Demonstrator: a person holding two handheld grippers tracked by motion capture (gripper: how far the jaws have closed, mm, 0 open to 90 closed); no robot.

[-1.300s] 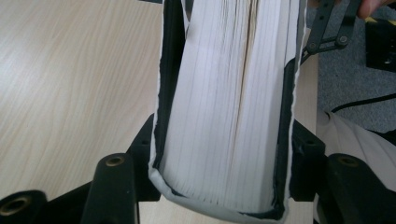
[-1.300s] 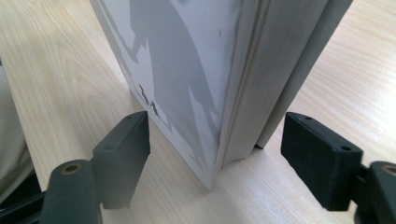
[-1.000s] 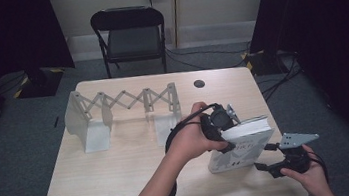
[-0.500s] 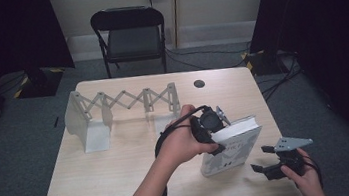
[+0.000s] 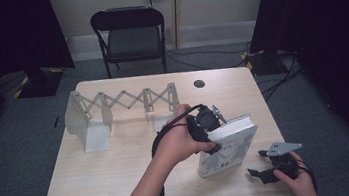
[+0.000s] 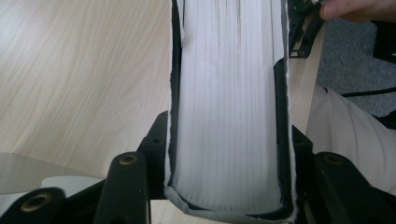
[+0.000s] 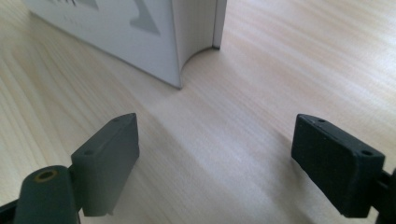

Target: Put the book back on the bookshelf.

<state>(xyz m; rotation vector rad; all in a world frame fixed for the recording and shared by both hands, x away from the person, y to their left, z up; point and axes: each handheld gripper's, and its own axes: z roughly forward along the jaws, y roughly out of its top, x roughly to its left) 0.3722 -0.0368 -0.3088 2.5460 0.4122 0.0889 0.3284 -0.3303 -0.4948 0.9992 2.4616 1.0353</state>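
While one book (image 5: 228, 144) stands on the table's (image 5: 121, 175) near right part, tilted on its lower edge, the left gripper (image 5: 211, 123) clamps it across the thickness near its top, one black jaw pressed flat on each cover; in the left gripper view the white page block (image 6: 229, 107) runs straight up between those jaws, with thin pale covers on both sides. It is a single thick volume, its pale grey cover carrying darker grey shapes and its pages showing as a white band along the upper edge. Just beside its near right corner, low over the wood, the right gripper (image 5: 267, 169) hangs with its two jaws spread wide and nothing between them; the right gripper view shows the book's corner (image 7: 187, 56) resting on the table ahead of the gap. Two hands are at work, one per gripper. Farther off on the left stands one white expanding rack (image 5: 113, 110) with scissor links. One dark round spot (image 5: 199, 83) marks the far edge, and one black folding chair (image 5: 129, 30) stands beyond the table.
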